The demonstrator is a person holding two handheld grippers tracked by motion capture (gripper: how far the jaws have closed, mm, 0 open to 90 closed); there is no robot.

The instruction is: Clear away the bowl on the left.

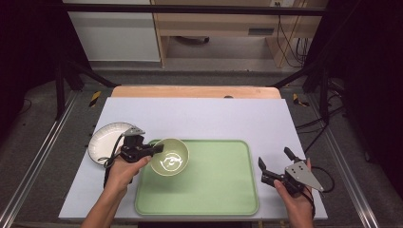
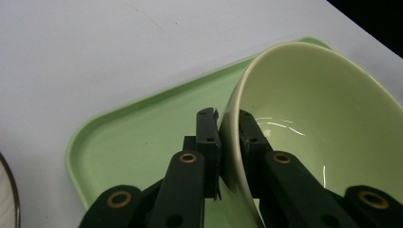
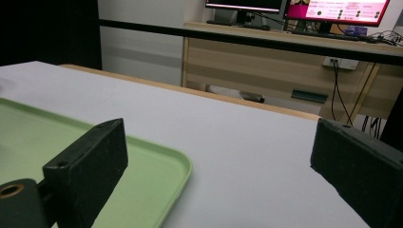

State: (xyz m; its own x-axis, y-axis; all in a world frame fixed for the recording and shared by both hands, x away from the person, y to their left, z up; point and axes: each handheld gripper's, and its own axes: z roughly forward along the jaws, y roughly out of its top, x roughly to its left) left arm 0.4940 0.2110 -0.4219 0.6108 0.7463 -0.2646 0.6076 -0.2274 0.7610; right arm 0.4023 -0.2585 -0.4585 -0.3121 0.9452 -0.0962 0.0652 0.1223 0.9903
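A pale green bowl (image 1: 170,156) sits tilted over the left part of a light green tray (image 1: 218,190). My left gripper (image 1: 157,149) is shut on the bowl's near rim, one jaw outside and one inside the wall. In the left gripper view the bowl (image 2: 323,118) leans over the tray (image 2: 138,137), and the gripper (image 2: 229,128) pinches its rim. My right gripper (image 1: 275,158) rests over the white mat at the tray's right edge, jaws wide apart with nothing between them. The right gripper view shows that gripper (image 3: 223,156) open above the mat, with the tray's corner (image 3: 142,166) at left.
A white paper plate (image 1: 105,140) lies on the mat left of the tray, just behind my left hand. The white mat (image 1: 204,118) covers a wooden table. A wooden desk (image 3: 285,61) with monitors stands beyond the table's far edge.
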